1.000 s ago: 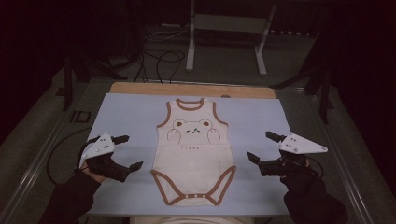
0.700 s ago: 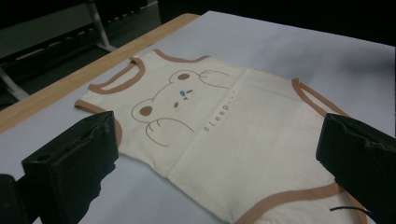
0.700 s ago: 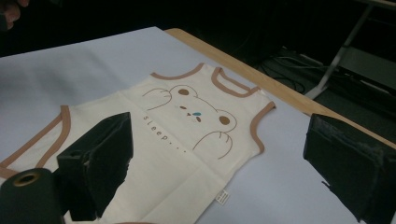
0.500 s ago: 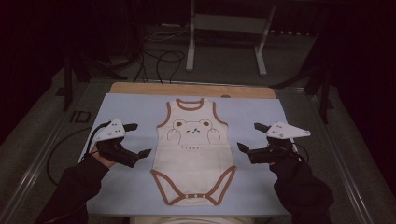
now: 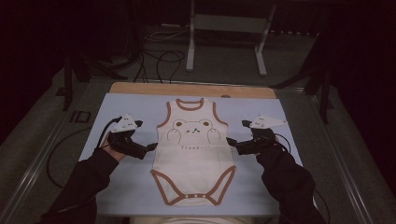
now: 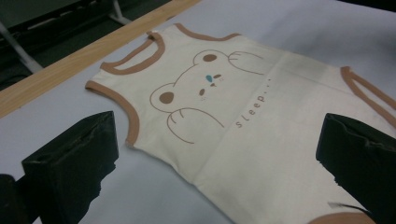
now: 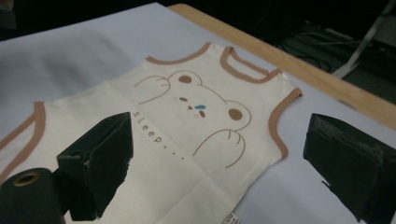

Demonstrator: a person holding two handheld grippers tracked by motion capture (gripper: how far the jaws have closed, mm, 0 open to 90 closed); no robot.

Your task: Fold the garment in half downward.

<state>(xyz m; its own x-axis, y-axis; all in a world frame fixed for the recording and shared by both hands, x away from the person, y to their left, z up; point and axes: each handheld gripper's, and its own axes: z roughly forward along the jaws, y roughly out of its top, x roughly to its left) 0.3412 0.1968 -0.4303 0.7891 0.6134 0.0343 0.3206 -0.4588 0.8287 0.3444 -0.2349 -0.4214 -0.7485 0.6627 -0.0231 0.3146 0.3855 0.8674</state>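
Observation:
A cream baby bodysuit (image 5: 194, 156) with brown trim, a bear drawing and the word "sleep" lies flat, neck away from me, on a pale blue mat (image 5: 116, 182). My left gripper (image 5: 145, 136) stands open at the garment's left side seam, just below the armhole. My right gripper (image 5: 238, 133) stands open at the right side seam, at the same height. In the left gripper view, the left gripper (image 6: 217, 140) frames the bodysuit (image 6: 224, 107) between wide jaws. In the right gripper view, the right gripper (image 7: 219, 140) frames the bodysuit (image 7: 196, 126) likewise. Nothing is held.
The mat lies on a wooden board (image 5: 140, 88) whose far edge shows. Metal rails (image 5: 39, 172) run along the table's sides. Beyond the table stand a grey metal frame (image 5: 224, 28) and loose cables (image 5: 159, 58) on the floor.
Both grippers have moved inward and slightly away from me, from the mat's outer parts up to the bodysuit's side edges. The bodysuit has not shifted.

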